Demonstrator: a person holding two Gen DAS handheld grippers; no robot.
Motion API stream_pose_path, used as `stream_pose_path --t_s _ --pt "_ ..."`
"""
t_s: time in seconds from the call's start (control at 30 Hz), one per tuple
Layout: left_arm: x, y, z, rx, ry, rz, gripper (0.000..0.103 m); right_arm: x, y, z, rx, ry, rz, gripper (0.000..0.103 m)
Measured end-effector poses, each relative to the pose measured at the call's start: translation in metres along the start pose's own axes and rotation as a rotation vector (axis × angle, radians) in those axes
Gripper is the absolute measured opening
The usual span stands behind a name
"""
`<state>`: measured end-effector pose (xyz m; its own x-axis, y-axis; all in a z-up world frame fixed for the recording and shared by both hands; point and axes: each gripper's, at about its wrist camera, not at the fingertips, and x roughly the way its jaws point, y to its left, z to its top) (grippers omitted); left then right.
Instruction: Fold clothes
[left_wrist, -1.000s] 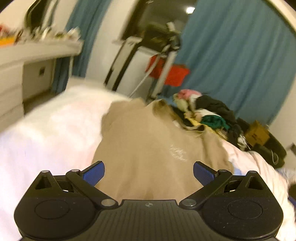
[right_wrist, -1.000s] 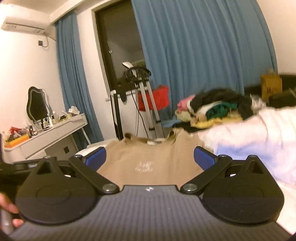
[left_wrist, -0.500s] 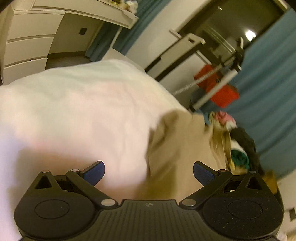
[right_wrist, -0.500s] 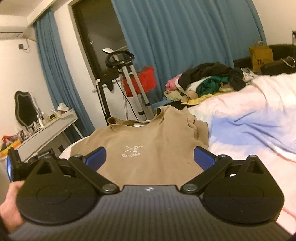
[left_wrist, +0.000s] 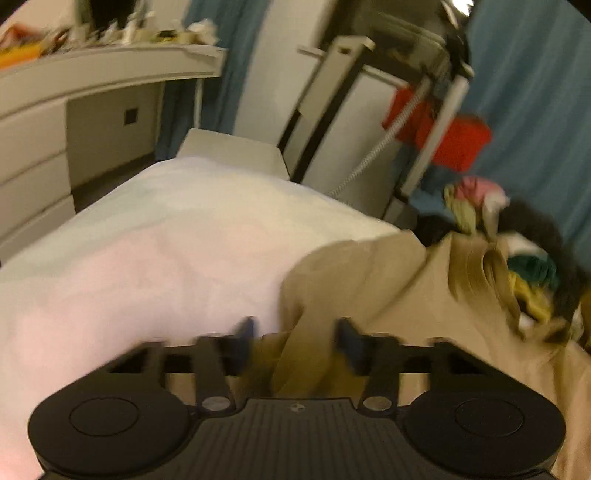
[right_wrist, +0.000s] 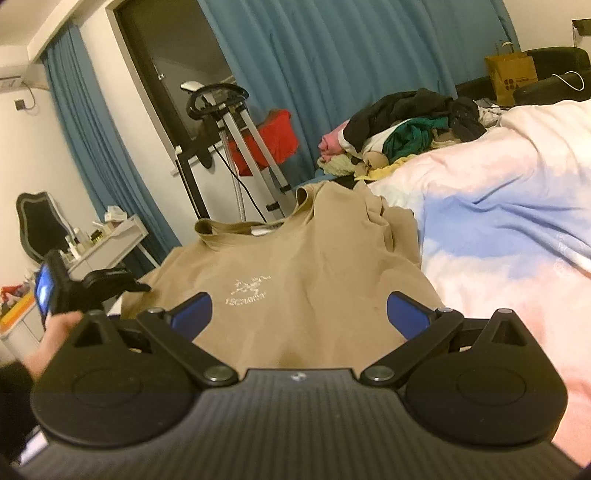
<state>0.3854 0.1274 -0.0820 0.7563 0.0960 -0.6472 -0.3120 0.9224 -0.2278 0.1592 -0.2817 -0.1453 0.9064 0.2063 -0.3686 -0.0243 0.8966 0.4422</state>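
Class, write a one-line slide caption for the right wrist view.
Open right gripper hovers over a tan T-shirt spread on the bed.

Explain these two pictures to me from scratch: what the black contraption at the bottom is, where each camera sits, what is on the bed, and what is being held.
No robot: a person holds a hand-held two-finger tool in each hand, with a camera on each looking along its fingers. One picture is from the left tool, the other from the right tool. A tan short-sleeved T-shirt with a white chest logo lies on the white and pastel bed cover. The left tool's blue-padded fingers are closing around a bunched edge of the shirt; the blur hides whether they grip. The right tool is open above the shirt, holding nothing.
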Motion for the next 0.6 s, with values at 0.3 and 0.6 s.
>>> stream_pose_path --t_s 0.3,0.6 --pt "-0.056 -0.119 -0.047 0.570 -0.301 0.060 0.008 -0.013 -0.003 0.006 0.040 -0.011 0.006 0.103" --pt "-0.063 -0.186 -0.158 0.925 -0.106 -0.203 0.012 -0.019 -0.022 0.015 0.114 -0.033 -0.043 0.103"
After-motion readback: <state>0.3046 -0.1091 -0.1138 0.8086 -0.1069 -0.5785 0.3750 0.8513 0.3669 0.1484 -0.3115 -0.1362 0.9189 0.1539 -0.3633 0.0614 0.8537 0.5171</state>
